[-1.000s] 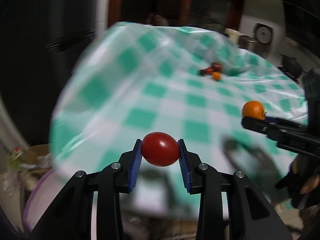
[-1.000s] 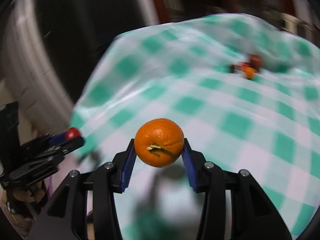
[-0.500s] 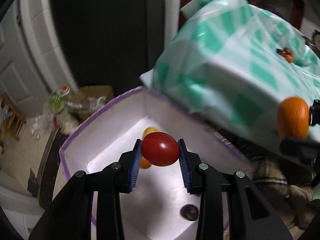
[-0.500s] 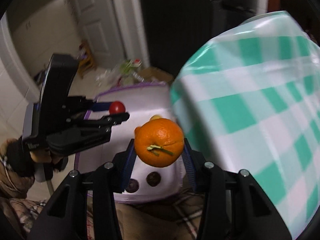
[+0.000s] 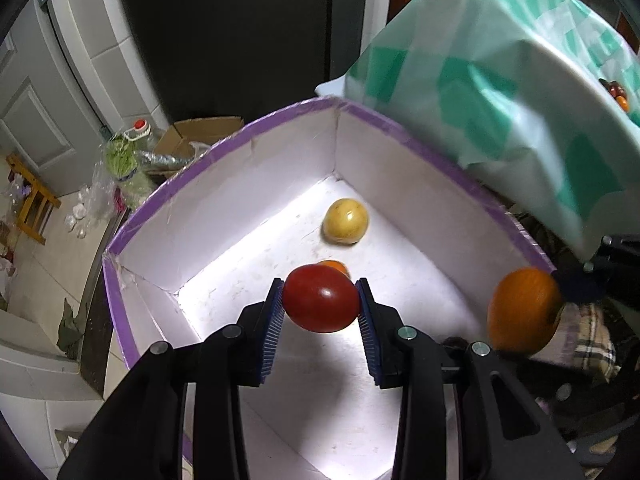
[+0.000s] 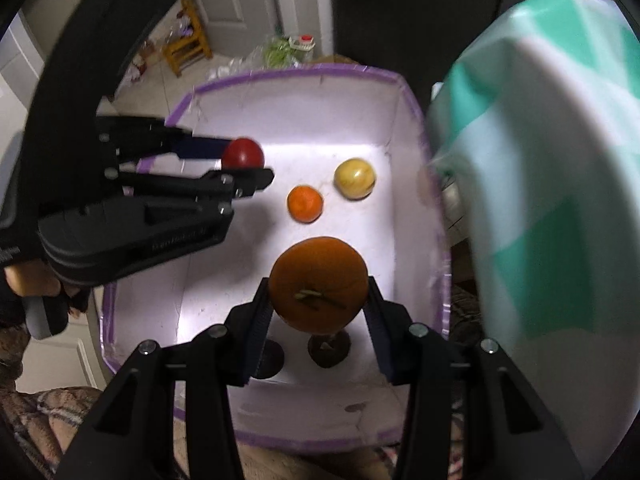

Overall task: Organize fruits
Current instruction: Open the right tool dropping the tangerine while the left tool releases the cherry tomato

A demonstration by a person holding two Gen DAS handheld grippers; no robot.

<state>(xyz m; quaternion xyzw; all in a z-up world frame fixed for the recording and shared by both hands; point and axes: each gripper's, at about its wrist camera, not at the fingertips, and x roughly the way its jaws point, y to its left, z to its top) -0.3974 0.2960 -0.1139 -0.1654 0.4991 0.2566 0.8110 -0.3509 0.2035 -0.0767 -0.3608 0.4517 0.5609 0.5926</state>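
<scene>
Over white box (image 5: 248, 184), glossy tomato (image 5: 321, 303)

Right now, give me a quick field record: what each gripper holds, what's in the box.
left gripper: shut on tomato, over box
right gripper: shut on orange, over box
box: white inside, purple rim, beside the table
in box: yellow fruit, small orange, two dark round fruits
tablecloth: green-white check
</scene>
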